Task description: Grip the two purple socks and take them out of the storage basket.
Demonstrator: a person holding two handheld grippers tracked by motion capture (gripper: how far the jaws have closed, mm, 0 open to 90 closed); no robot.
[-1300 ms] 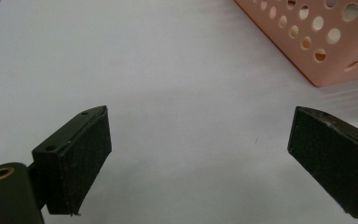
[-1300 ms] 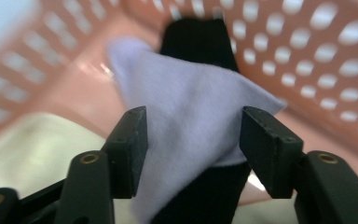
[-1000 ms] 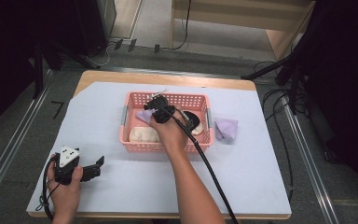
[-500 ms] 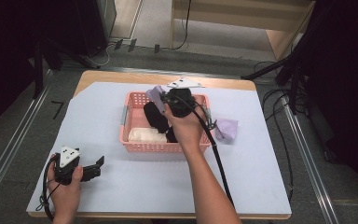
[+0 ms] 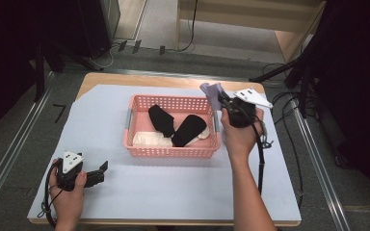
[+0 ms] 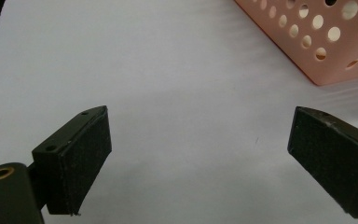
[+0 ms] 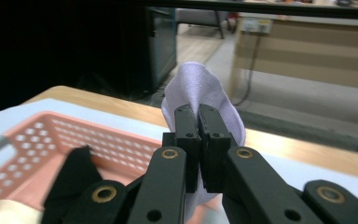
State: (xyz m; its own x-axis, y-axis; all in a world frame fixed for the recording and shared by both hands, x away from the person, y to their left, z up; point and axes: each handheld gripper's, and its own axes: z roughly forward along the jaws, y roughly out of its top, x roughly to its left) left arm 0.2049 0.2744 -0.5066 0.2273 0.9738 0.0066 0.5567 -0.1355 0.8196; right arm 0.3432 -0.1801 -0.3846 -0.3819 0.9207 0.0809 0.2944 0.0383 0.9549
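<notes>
Right hand-held gripper (image 7: 198,122), jaws clamped on a lilac sock (image 7: 193,91), hangs above the pink basket's (image 5: 168,150) right rim.

- From the high view we look forward and down over the whole white-covered table (image 5: 173,192);
- the left gripper view sits low, close to that cover;
- both gripper views share the pink perforated plastic basket (image 5: 171,150) (image 6: 326,46) (image 7: 51,140).

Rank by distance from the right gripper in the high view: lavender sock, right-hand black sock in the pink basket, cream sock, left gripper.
1. Lavender sock: pinched in the right gripper.
2. Right-hand black sock: basket's right half.
3. Cream sock: basket's front left.
4. Left gripper: table's front-left.
</notes>
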